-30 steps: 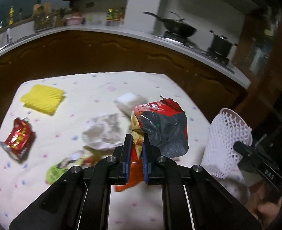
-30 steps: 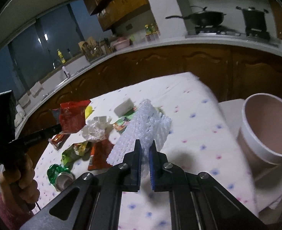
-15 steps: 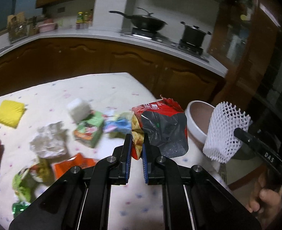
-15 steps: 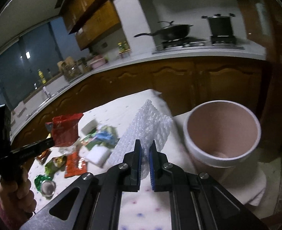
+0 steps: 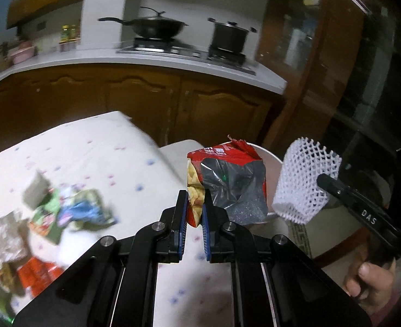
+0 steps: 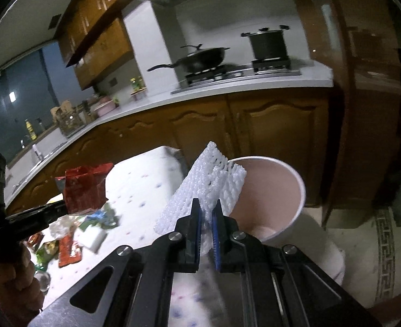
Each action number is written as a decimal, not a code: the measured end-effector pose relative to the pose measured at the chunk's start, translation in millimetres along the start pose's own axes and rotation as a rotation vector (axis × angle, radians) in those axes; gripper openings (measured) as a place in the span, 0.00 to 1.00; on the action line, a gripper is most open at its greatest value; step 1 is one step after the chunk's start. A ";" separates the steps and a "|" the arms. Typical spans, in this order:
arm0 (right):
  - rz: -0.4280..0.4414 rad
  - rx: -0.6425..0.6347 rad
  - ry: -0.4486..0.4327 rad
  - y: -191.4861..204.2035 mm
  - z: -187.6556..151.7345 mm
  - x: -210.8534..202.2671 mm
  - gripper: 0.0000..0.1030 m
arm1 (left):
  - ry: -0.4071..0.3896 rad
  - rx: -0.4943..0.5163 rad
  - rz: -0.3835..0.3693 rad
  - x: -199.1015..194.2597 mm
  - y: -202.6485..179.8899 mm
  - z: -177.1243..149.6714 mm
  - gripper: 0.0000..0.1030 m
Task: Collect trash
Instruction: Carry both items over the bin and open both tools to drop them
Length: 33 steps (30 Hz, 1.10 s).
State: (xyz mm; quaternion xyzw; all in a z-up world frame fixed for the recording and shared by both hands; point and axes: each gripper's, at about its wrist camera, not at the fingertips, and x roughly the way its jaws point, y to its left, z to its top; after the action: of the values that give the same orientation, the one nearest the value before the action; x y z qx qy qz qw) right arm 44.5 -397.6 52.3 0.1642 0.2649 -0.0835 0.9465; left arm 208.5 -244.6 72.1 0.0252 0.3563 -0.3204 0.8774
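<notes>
— What does the left gripper (image 5: 194, 212) hold?

— A torn red chip bag (image 5: 227, 182). The fingers are clamped on its lower edge, and the bag stands up in front of the bin (image 5: 268, 160), which is behind it at the right edge of the table (image 5: 105, 147).

— And the right gripper (image 6: 206, 215)?

— It is closed on a white foam net (image 6: 208, 188). The net is lifted and it leans against the near rim of the bin (image 6: 298, 190), on the left side. Inside the bin I see only the pink wall.

— Where is the other trash?

— On the table, toward the left edge. There is a blue and green wrapper (image 5: 77, 209), a crumpled grey one (image 5: 6, 234) and an orange one (image 5: 36, 272). They lie close together, but they are blurred, so I cannot tell which ones touch.

— What is behind?

— A counter (image 6: 227, 92) with a wok (image 6: 197, 60) and a pot (image 6: 268, 43) on the stove.
</notes>
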 end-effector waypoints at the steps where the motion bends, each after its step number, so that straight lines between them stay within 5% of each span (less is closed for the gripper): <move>1: -0.009 0.004 -0.001 -4.9 2.7 1.6 0.07 | 0.003 0.007 -0.017 6.0 -5.9 4.2 0.08; 19: -0.104 0.014 0.052 -56.8 22.9 51.5 0.07 | 0.099 0.110 -0.069 118.0 -65.4 24.8 0.10; 21: -0.107 0.019 0.063 -59.9 22.0 56.1 0.08 | 0.107 0.108 -0.068 123.2 -65.1 23.8 0.17; 23: -0.105 0.023 0.077 -61.4 20.2 59.5 0.11 | 0.102 0.108 -0.060 124.8 -63.4 21.8 0.36; 28: -0.120 0.049 0.092 -68.5 19.0 63.2 0.16 | 0.094 0.108 -0.054 126.6 -62.9 19.7 0.44; 33: -0.109 0.072 0.086 -73.2 19.0 62.4 0.37 | 0.085 0.091 -0.052 125.3 -59.2 20.9 0.49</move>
State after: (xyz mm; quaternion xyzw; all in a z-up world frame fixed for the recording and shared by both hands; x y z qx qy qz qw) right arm 88.4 -477.0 15.1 0.1867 0.3108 -0.1374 0.9218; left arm 254.7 -365.5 18.2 0.0697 0.3789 -0.3575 0.8508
